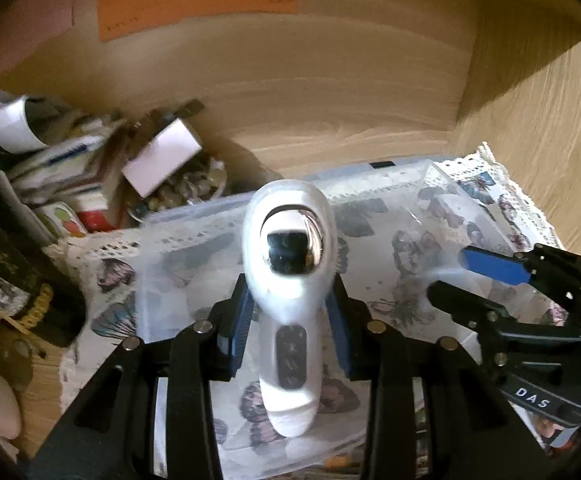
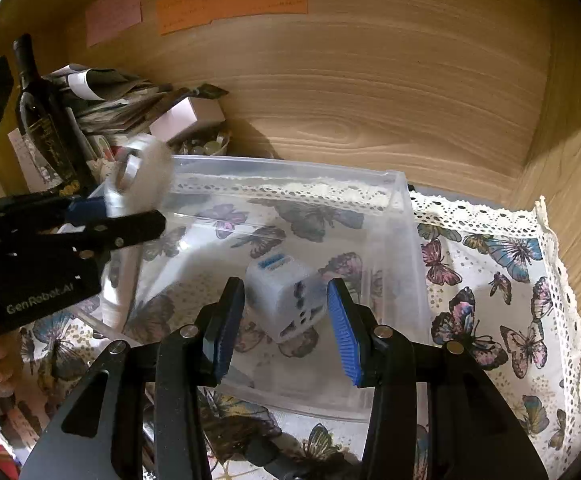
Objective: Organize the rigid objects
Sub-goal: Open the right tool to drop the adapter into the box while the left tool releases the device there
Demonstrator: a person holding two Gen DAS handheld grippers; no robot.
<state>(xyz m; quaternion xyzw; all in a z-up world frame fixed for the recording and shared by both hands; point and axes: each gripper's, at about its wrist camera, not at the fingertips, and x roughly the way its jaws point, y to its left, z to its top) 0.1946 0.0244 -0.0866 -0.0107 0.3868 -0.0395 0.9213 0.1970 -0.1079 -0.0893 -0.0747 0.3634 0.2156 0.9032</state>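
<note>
Your left gripper [image 1: 290, 316] clamps the white handheld device [image 1: 288, 264], its long axis running along the fingers, head poised above the clear bin [image 2: 406, 240]. Your right gripper [image 2: 286, 324] squeezes the white cube adapter [image 2: 286, 300] inside that bin. The bottle [image 2: 42, 120] and the clutter lie far left, out of the way.

The left gripper [image 1: 290, 320] squeezes a white gadget [image 1: 288, 280] between its blue pads [image 1: 239, 320]. The gadget has a shiny dark window near its top and grey buttons lower down. Under it is a clear plastic box [image 1: 194, 220] on a butterfly cloth [image 1: 486, 184]. On the right, the other gripper [image 1: 474, 276] pokes in. A messy pile of papers [image 1: 70, 160] sits at the left, against a wooden wall [image 1: 330, 100].
</note>
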